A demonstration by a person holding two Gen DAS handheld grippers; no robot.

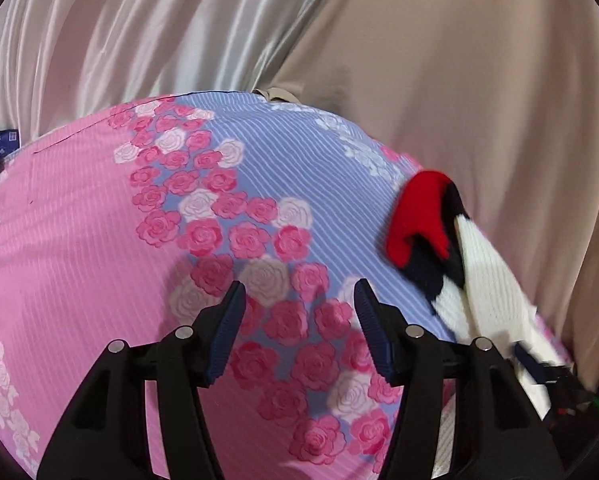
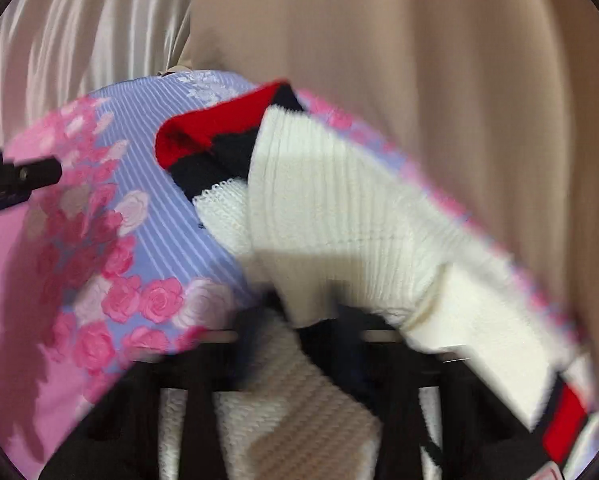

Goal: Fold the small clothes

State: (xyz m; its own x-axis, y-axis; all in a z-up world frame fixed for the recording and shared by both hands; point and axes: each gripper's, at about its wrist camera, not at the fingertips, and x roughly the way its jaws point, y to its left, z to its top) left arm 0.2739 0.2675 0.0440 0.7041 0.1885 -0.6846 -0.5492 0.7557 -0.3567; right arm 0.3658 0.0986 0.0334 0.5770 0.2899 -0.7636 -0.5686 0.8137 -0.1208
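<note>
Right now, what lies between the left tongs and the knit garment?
Only bare floral sheet, in the left wrist view; nothing separates the open left tongs from the knit garment.

You have a rose-patterned pink and lilac sheet [image 1: 99, 240] spread out, with beige curtains [image 1: 459, 80] hanging behind it.

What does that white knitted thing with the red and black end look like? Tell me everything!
The knitted garment is mostly creamy white ribbed knit, with a band of black and then bright red at one end. It looks soft and thick. It is bunched and folded over, draped across the right gripper, whose fingers are mostly hidden under it. Its red end lies on the flowery pink and blue sheet. The left gripper is open and not touching it.
</note>
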